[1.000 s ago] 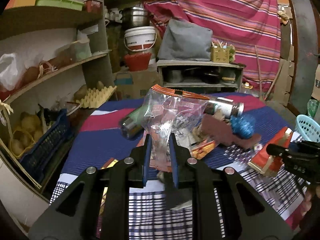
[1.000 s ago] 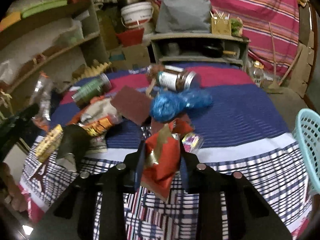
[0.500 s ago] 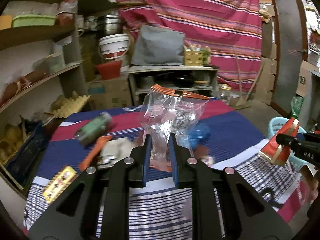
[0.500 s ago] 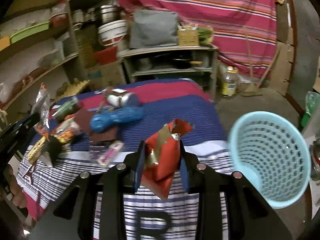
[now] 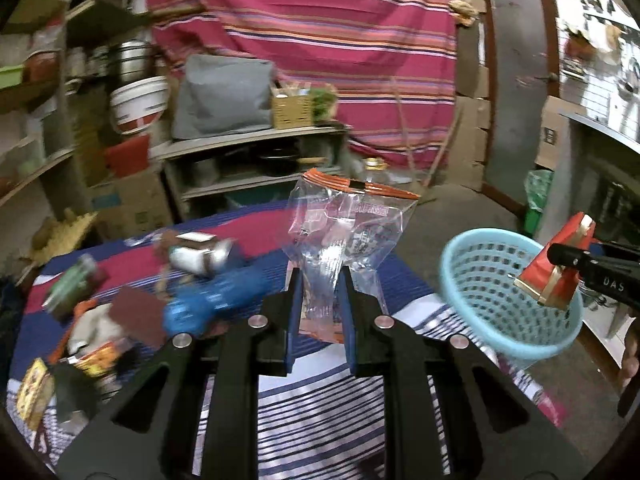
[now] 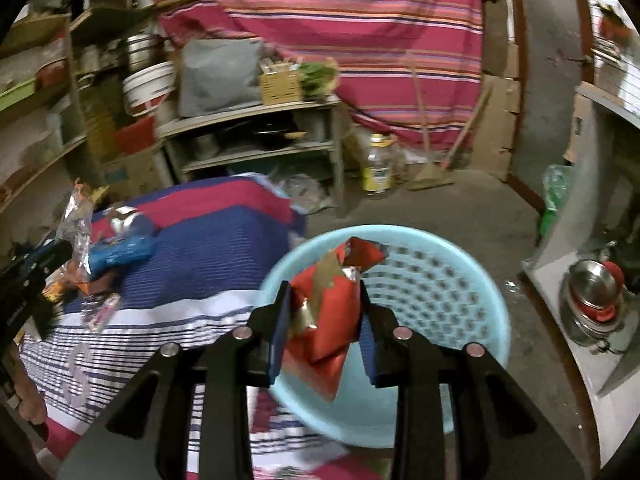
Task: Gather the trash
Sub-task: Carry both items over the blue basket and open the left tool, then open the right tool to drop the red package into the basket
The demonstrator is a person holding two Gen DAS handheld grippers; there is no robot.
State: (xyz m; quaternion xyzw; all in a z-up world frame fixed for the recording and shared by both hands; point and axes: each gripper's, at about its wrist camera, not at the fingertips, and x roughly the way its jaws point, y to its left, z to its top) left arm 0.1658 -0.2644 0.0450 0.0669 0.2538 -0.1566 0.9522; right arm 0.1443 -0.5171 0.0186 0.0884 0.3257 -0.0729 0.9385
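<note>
The striped table (image 5: 328,384) is filling the lower left of both views, with loose trash lying at its nine o'clock side. A pale blue basket (image 6: 472,280) is standing just off the table's three o'clock edge. The right hand-held gripper (image 6: 322,320) is clenching a red foil wrapper (image 6: 328,312) over the basket's opening. The left hand-held gripper (image 5: 319,312) is grasping a clear zip bag (image 5: 344,232) above the table, at nine o'clock from the basket.

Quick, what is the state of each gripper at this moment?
Left gripper: closed on the clear plastic bag.
Right gripper: closed on the red wrapper, above the blue basket.
</note>
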